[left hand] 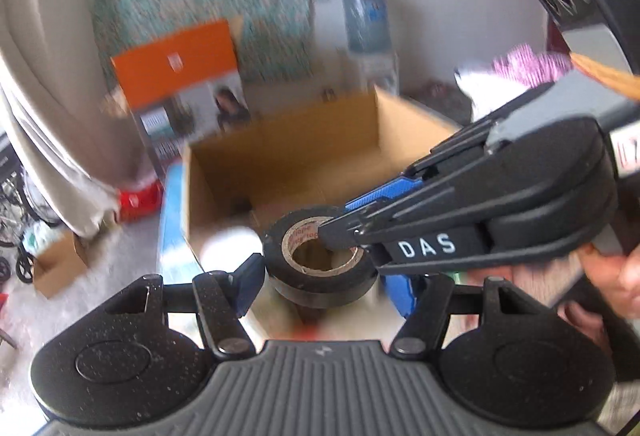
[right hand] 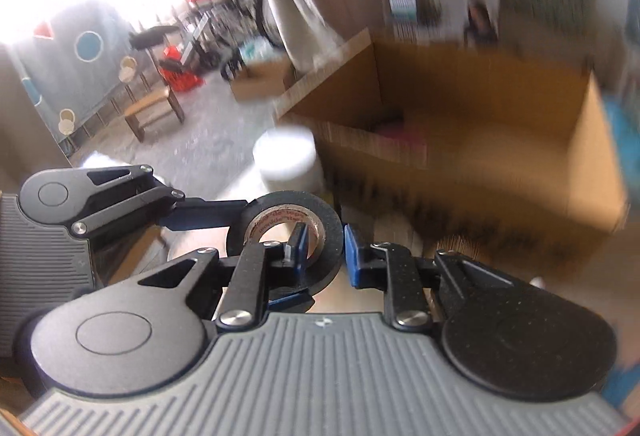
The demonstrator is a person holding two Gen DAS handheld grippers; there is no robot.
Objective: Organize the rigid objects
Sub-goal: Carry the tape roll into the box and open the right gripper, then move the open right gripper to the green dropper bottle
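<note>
A black roll of tape (left hand: pixel 320 260) with a brown core is held in the air between both grippers. My left gripper (left hand: pixel 320 276) is shut on the tape roll across its outer sides. My right gripper (right hand: pixel 324 248) grips the roll's wall (right hand: pixel 328 232), one finger inside the core and one outside; it comes in from the right in the left wrist view (left hand: pixel 340 236). An open cardboard box (left hand: pixel 288 164) stands just beyond the roll, and it also shows in the right wrist view (right hand: pixel 500 140).
A white round container (right hand: pixel 286 156) stands beside the box's near corner. An orange and white product box (left hand: pixel 180 76) stands behind the cardboard box. A curtain (left hand: pixel 40 96) hangs at left. A small wooden stool (right hand: pixel 154 108) and clutter sit on the floor farther off.
</note>
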